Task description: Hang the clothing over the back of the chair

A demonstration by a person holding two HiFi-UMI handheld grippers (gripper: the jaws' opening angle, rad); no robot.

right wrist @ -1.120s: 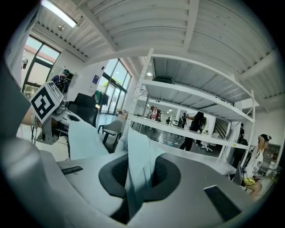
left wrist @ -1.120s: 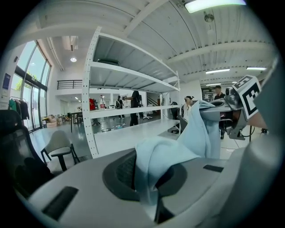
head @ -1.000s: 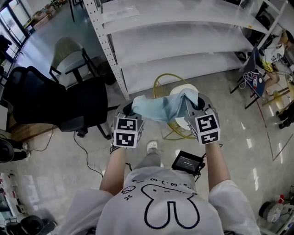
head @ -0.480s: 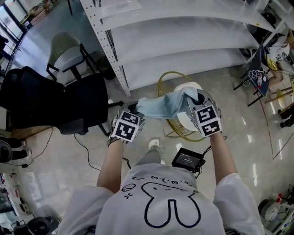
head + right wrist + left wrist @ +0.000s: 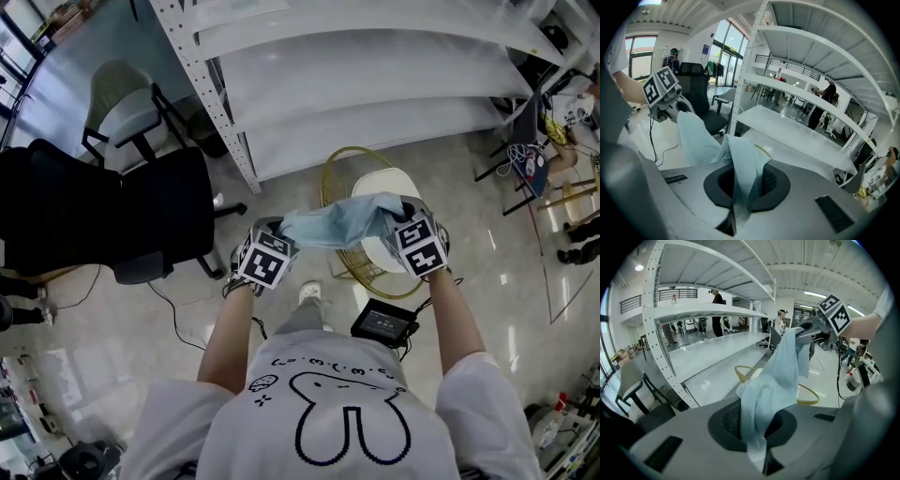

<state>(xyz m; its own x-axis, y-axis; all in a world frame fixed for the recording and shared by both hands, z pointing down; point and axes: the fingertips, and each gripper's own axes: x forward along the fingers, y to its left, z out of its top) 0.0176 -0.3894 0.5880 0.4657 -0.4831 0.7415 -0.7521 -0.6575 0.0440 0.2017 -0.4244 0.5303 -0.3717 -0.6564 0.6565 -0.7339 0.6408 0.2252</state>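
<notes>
A light blue garment [image 5: 339,223] hangs stretched between my two grippers, above a gold wire chair [image 5: 349,161] with a white seat [image 5: 379,184]. My left gripper [image 5: 274,232] is shut on the garment's left end, the cloth pinched between its jaws [image 5: 757,439]. My right gripper [image 5: 401,212] is shut on the right end [image 5: 739,194]. In the left gripper view the garment [image 5: 774,376] runs up to the right gripper [image 5: 820,331], with the chair's gold rim [image 5: 807,398] beneath. In the right gripper view the cloth [image 5: 696,138] leads to the left gripper [image 5: 665,101].
A white metal shelving rack [image 5: 375,84] stands just behind the gold chair. A black office chair [image 5: 141,211] and a grey chair [image 5: 127,103] are to the left. A dark tablet-like device [image 5: 382,323] lies on the glossy floor by the person's shoe [image 5: 309,293].
Both grippers have come down and tipped forward with the garment still held between them. The cloth now sits lower, close over the gold chair.
</notes>
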